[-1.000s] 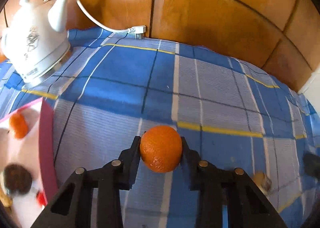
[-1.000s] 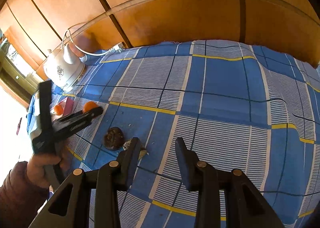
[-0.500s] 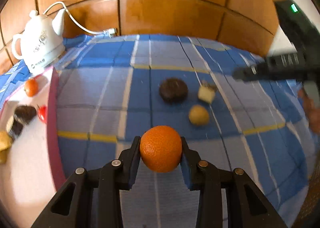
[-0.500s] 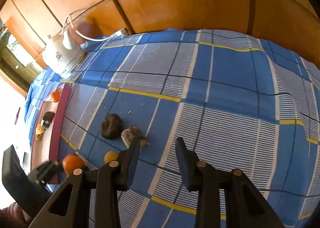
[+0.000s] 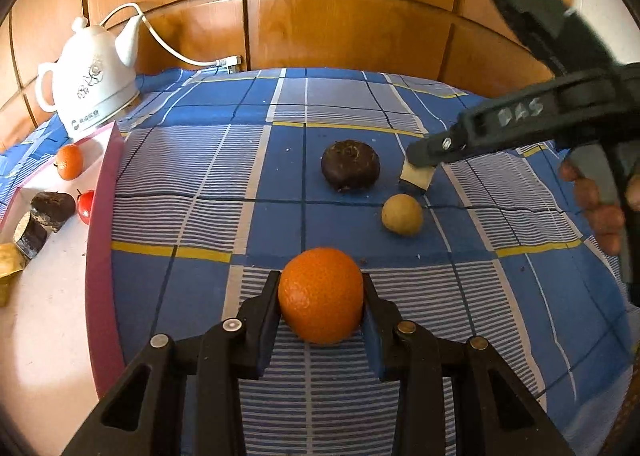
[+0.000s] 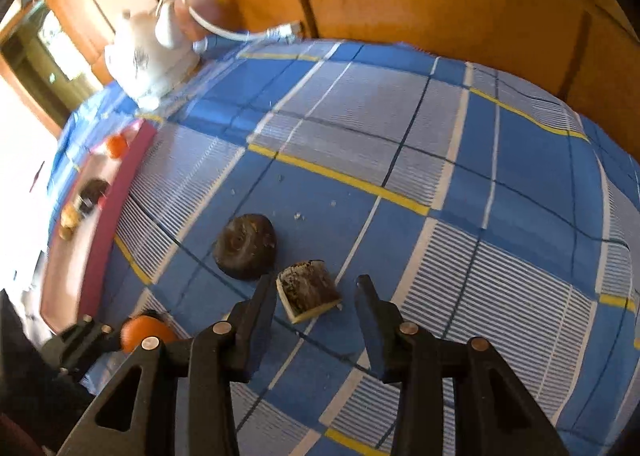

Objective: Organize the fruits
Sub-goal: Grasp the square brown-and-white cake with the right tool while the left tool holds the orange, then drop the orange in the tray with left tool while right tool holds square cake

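Note:
My left gripper [image 5: 320,290] is shut on an orange [image 5: 320,296], held above the blue checked cloth [image 5: 192,176]; the same orange [image 6: 146,330] shows at the lower left of the right wrist view. My right gripper [image 6: 314,296] is low over the cloth, its jaws opening. A cut fruit piece [image 6: 308,290] with a dark top lies between them, with a gap on its right side. Beside that piece [image 5: 416,178] lie a dark round fruit [image 5: 350,170] [image 6: 245,246] and a small yellowish round fruit [image 5: 402,214].
A white tray with a pink rim [image 5: 102,216] [image 6: 116,208] lies at the left. It holds a small orange [image 5: 70,162], dark fruit pieces [image 5: 52,208] and a small red fruit [image 5: 85,206]. A white kettle [image 5: 92,88] with a cable stands at the back left. Wooden panels close off the far side.
My left gripper swung with the orange to face the loose fruits, then held still. My right gripper came down over the cut piece and its jaws widened.

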Motion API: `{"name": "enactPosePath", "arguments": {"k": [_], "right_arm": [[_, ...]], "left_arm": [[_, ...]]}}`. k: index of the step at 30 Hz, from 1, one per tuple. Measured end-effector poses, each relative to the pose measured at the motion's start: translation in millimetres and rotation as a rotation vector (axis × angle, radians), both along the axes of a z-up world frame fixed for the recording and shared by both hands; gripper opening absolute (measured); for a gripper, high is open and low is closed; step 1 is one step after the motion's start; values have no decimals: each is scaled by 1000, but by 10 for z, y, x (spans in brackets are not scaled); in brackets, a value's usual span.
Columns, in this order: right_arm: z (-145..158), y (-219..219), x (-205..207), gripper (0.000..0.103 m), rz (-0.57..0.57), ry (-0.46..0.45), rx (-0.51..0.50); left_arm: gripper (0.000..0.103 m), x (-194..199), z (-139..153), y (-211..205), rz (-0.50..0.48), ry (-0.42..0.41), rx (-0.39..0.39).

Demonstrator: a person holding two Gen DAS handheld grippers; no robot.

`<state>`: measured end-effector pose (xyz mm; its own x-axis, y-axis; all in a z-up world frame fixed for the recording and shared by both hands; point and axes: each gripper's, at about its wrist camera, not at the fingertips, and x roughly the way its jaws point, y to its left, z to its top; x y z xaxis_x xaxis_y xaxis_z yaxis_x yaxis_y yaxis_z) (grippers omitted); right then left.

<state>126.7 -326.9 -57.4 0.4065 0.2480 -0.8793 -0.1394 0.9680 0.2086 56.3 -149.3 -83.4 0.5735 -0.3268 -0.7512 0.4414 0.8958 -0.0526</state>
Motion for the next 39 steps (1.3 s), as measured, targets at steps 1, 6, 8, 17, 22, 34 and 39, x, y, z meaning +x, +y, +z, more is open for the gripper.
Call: {"name": "enactPosePath", "arguments": {"k": [1,6,8,17,22,34,39], "right_arm": [[-19,11,0,41,11,-4,-1],[-22,14,-15,34,35,-9,8],[-16,31,-24,34,42,-13,-4],[-49,3,-4,37,29,9,46],[-46,53,-12,37,41,-1,23],[46,-71,-3,35,-16,-23,1],[-24,-141,13,35,-45,5,-47]], "left_arm": [[37,-6,-2,-1,-1,-4,2],[37,0,-5,-5,2,-17,10],[37,3,-8,-2,4,-18,9],[37,-26,-16,-21,6,-29,19],[37,-30,-15,-22,6,-31,21],[36,-10,49,-20,15,-10,45],[36,-66,222,44,32,-34,48]]}}
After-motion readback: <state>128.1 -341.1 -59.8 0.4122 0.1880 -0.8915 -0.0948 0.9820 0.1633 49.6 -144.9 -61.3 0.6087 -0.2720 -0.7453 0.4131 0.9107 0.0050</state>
